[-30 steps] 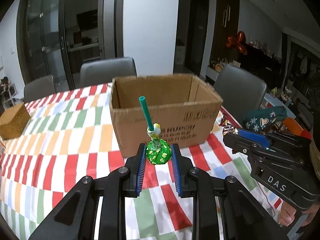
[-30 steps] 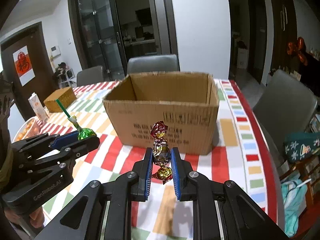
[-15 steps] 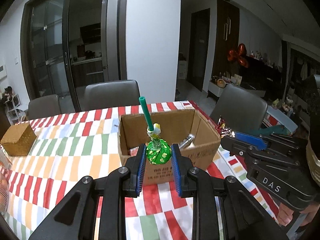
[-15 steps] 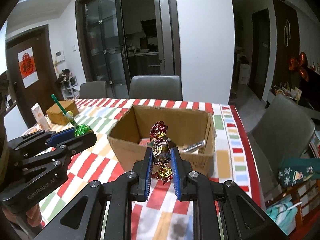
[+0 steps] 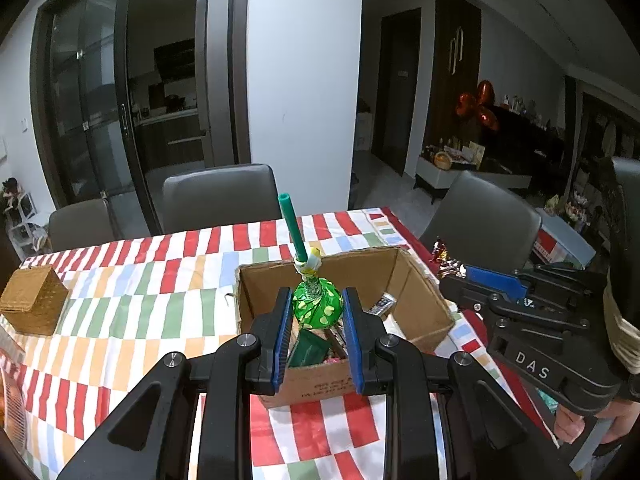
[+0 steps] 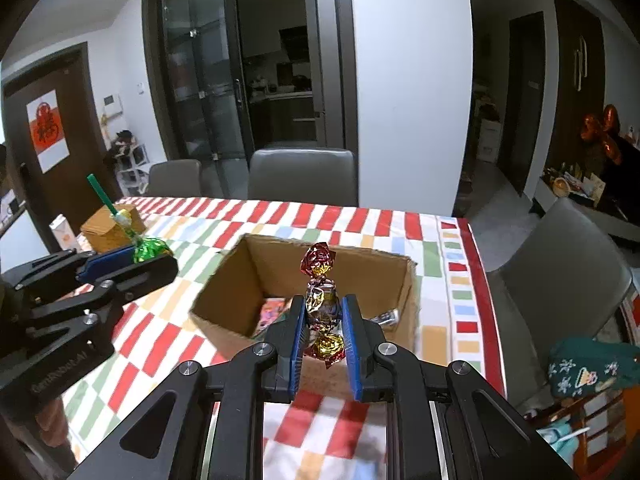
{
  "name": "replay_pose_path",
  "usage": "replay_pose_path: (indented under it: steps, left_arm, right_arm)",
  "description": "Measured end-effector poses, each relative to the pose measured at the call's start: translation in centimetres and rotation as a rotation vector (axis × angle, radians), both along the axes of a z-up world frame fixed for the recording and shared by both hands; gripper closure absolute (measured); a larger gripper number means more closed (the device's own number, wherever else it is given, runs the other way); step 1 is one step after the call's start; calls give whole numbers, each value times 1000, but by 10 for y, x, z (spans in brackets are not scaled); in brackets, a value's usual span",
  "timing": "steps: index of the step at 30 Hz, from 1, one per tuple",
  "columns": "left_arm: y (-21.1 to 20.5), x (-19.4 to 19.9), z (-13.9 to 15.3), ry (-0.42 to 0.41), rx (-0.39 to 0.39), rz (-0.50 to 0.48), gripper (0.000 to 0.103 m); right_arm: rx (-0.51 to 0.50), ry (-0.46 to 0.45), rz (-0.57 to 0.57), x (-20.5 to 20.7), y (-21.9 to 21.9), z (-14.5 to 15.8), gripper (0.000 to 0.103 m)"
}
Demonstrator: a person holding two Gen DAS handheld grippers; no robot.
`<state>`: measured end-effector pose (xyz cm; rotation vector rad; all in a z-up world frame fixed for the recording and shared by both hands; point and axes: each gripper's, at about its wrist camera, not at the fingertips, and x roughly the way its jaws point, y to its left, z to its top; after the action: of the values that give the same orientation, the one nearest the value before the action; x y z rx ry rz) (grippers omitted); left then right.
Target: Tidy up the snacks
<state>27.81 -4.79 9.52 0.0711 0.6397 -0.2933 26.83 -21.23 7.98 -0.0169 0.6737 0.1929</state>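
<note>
An open cardboard box [image 5: 420, 300] [image 6: 224, 292] stands on the striped tablecloth with several snack packets inside. My left gripper [image 5: 317, 308] [image 6: 132, 258] is shut on a green foil lollipop [image 5: 318, 306] [image 6: 150, 249] with a green stick pointing up, held above the box's near side. My right gripper [image 6: 323, 318] [image 5: 452, 270] is shut on a red and gold foil-wrapped candy [image 6: 322, 300] [image 5: 442, 252], also above the box's near edge, to the right of the left gripper.
A small woven brown box [image 5: 34, 300] [image 6: 106, 228] sits at the table's left. Grey chairs [image 5: 222, 196] stand behind and to the right of the table [image 5: 120, 288]. A green patterned bag [image 6: 588, 368] lies off the table's right edge.
Both grippers rose and moved forward with their sweets, from in front of the box's side wall to above it, so the box's inside now shows.
</note>
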Motion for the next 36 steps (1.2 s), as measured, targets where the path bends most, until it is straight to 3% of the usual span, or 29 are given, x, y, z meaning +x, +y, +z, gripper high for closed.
replay_pose_path:
  steps: [16,18,19,22,28,36]
  left_arm:
    - [-5,63,-35,152,17,31,77]
    - [-5,65,-36,156,29,50,64]
    - [-4,63,-38,145,30,51,64]
    - [-2,53,-39,126,53,63,61]
    - [6,25,-35,74,63,112,46]
    - [9,-30,-34,17,41,116,28]
  right_arm:
    - [-31,122,-11,53,6,-22,84]
    - [-29,134,-18,57,5,-25,83]
    - [-29,144,-27,60,4,-27,82]
    - [-27,137,-51,57,3,-28,64]
    - [-46,98,-65,36,2,-26,59]
    - [-54,1,-88,-25,1,-18,36]
